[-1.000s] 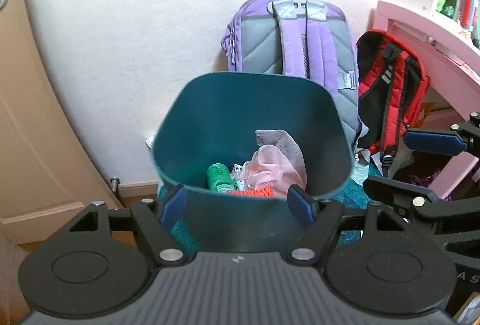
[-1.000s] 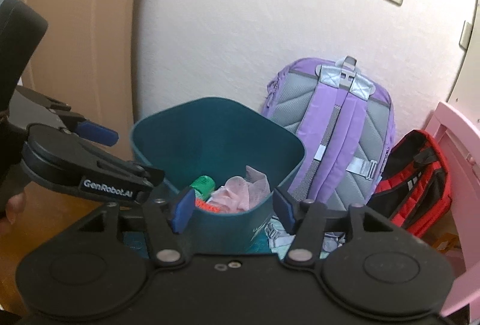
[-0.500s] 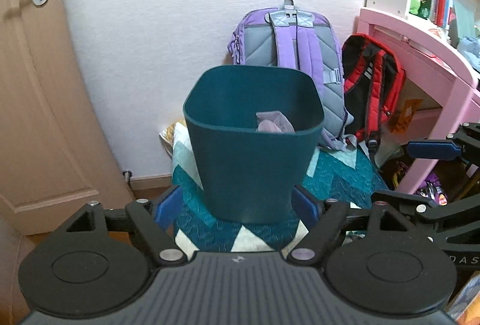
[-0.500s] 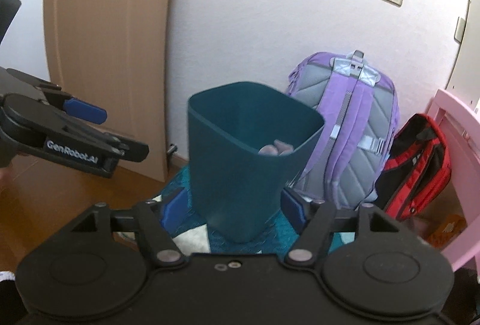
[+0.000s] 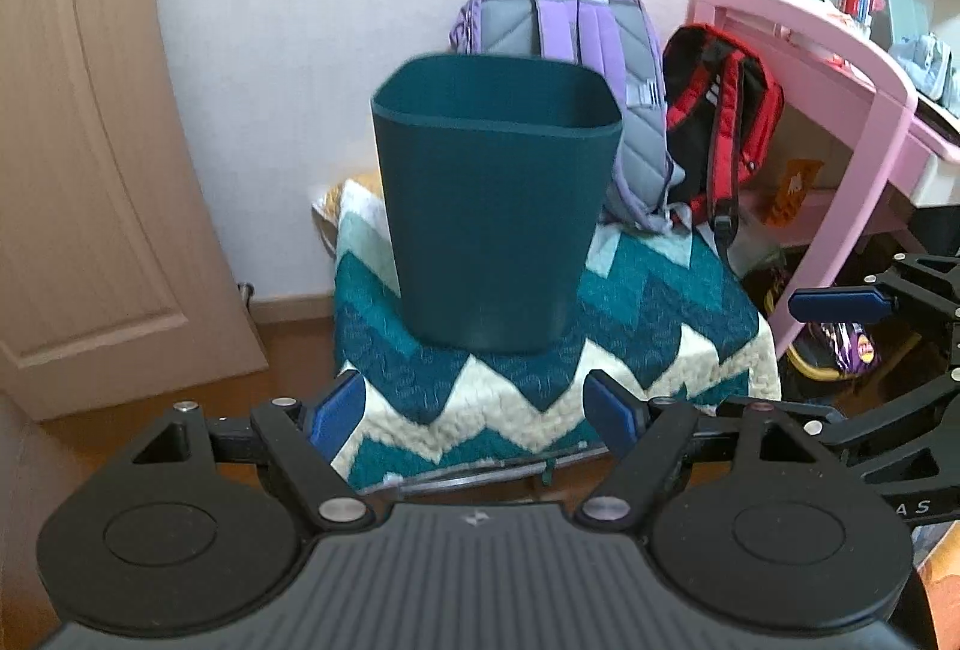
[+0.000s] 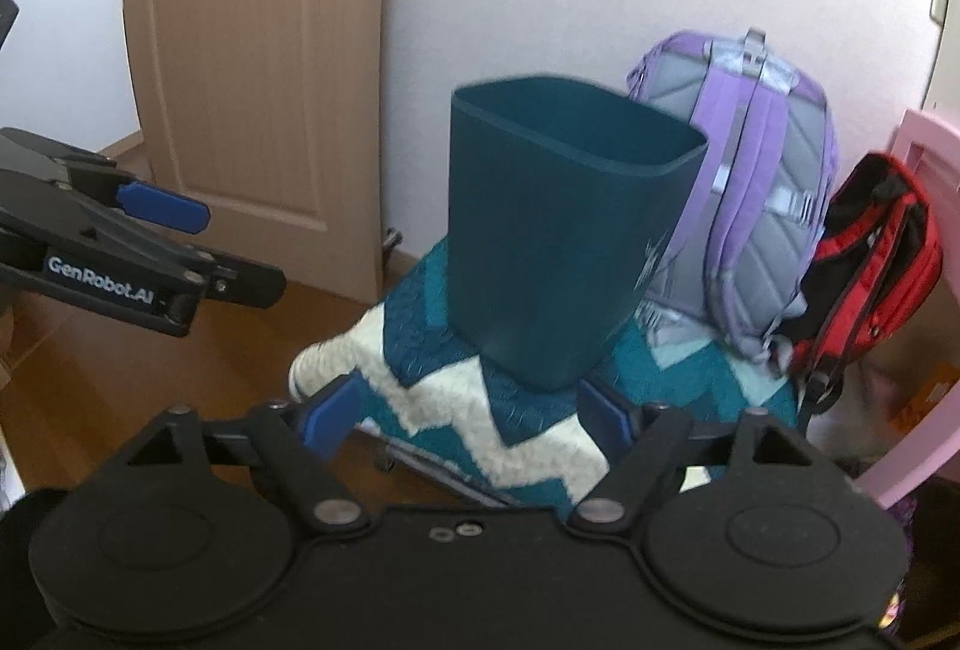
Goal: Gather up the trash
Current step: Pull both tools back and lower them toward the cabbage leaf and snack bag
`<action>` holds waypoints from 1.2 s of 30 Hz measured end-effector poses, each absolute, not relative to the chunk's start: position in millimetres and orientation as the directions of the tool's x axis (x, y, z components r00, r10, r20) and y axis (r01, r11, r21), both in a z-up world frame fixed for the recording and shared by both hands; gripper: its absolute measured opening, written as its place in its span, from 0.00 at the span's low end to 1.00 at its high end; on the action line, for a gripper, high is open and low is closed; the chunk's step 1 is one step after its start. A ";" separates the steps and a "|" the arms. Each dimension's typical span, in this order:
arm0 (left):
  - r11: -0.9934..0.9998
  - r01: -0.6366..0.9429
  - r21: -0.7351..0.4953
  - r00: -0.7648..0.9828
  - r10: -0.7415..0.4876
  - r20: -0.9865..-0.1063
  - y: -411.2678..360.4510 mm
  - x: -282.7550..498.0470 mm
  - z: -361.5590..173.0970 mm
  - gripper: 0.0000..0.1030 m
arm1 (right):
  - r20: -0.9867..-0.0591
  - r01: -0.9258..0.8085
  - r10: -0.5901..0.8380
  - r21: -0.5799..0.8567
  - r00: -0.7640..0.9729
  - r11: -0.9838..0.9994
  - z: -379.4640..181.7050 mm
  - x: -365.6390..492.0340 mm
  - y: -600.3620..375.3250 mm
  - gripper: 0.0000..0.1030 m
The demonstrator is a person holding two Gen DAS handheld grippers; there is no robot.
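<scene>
Holding both claws empty, I start with what lies nearest. My left claw (image 5: 474,407) stands wide with nothing between its blue pads (image 5: 336,413); my right claw (image 6: 465,410) is opening, and nothing sits between its jaws either. Just past both sets of fingertips is the zigzag blanket (image 5: 540,392), draped over some low seat or stool I cannot make out. On it, straight ahead of the left claw and slightly right of centre for the right one, stands the teal trash bin (image 5: 492,206), upright.

I judge it a light, stiff plastic tub with smooth, tapering walls, so a squeeze on the flanks could slip. The rim (image 5: 498,125) looks the best hold: pinch one wall over the lip, or take opposite sides with both claws. On soft bedding it may tip.

Behind it lean a purple backpack (image 5: 576,26) and a red backpack (image 5: 720,110).

A second ago the bin filled my view and I saw down onto the rubbish inside; now it sits farther off, its contents hidden.
</scene>
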State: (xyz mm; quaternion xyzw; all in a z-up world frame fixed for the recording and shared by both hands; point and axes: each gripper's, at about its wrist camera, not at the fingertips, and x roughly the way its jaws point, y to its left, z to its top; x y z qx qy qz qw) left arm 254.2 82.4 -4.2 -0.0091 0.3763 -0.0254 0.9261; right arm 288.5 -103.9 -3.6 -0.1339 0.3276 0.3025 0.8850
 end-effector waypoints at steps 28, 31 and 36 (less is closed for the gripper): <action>0.948 0.229 -0.219 0.110 -0.249 -0.962 92.9 296.2 -330.9 0.98 | -0.945 -0.480 0.210 0.068 0.249 0.875 -326.0 349.0 -78.2 0.88; 0.942 0.264 -0.209 0.037 -0.226 -0.973 88.4 302.4 -367.3 0.98 | -0.968 -0.465 0.175 0.073 0.180 0.882 -365.1 357.1 -76.4 0.88; 0.932 0.320 -0.169 -0.069 -0.155 -0.986 79.7 308.5 -429.5 0.98 | -0.994 -0.467 0.057 0.009 0.089 0.884 -437.2 364.2 -69.9 0.88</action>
